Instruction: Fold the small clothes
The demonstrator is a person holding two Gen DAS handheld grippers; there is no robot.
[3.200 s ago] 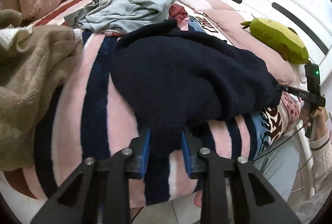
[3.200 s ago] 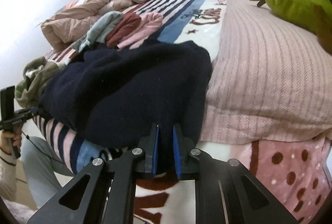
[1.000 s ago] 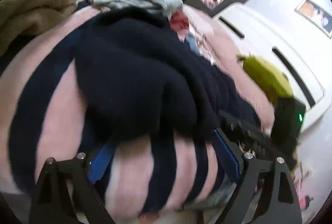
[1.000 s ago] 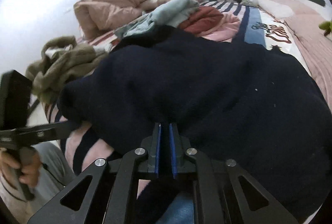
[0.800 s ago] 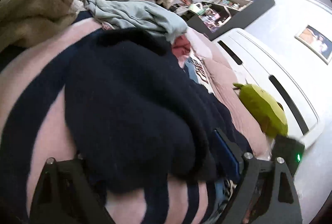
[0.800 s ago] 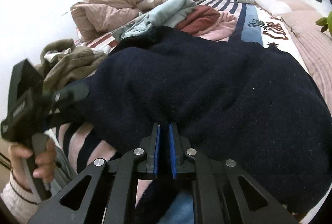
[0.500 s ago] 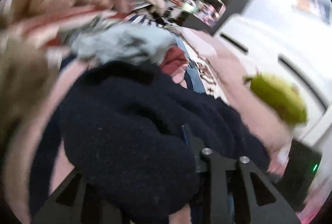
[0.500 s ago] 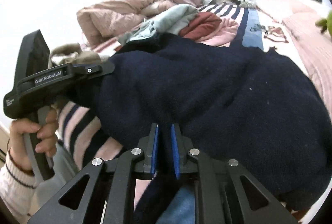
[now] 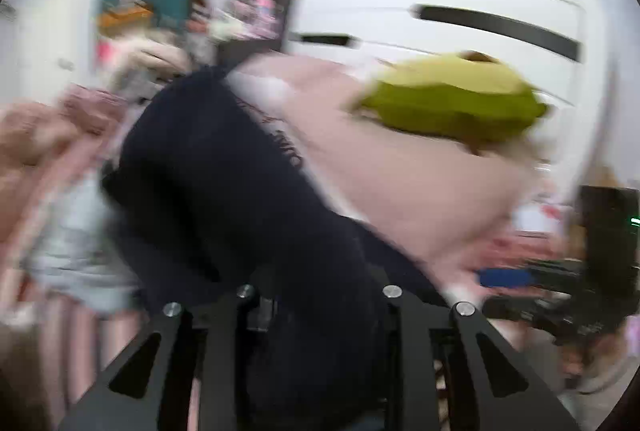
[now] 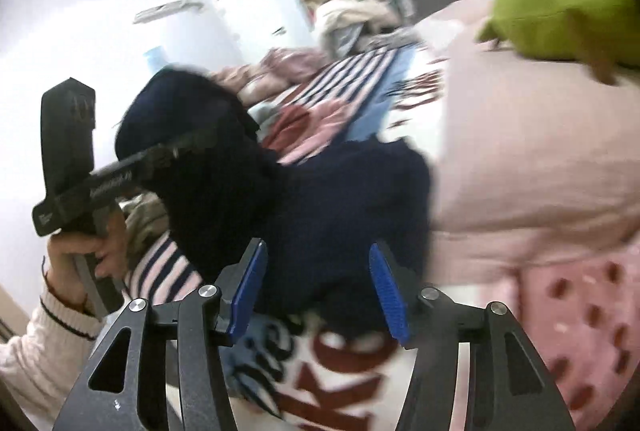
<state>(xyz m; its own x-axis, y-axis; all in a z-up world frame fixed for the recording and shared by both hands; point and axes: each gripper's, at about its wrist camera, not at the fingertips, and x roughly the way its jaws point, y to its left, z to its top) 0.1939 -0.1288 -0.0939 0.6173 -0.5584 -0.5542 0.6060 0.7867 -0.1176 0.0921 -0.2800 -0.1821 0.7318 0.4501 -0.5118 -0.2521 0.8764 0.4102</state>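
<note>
On the bed, a dark navy fuzzy knit garment (image 10: 320, 207) lies bunched over a pink, navy and white striped blanket (image 10: 352, 83), beside a plain dusty-pink ribbed cover (image 10: 532, 151). Seen from the right wrist camera, the right gripper (image 10: 318, 291) hangs just short of the garment's near edge with its blue-padded fingers (image 10: 390, 295) spread wide apart and nothing between them. To the left in that view, the left gripper (image 10: 200, 141) is raised above the bed in the person's left hand (image 10: 86, 247), and one end of the navy garment is lifted up with it, draped around its front end. From the left wrist camera the picture is heavily blurred: the same navy cloth (image 9: 248, 191) fills the space over the black finger arms and hides the fingertips, so the left tool appears clamped on the garment, though the pads themselves cannot be seen. A lime-green plush toy (image 9: 452, 103) rests on the pink cover near a white headboard (image 9: 440, 11). A heap of other clothes, grey-blue and dark red among them (image 10: 296, 127), sits beyond the garment. Near the right gripper, a white blanket panel with dark red lettering (image 10: 332, 383) lies under its fingers.
</note>
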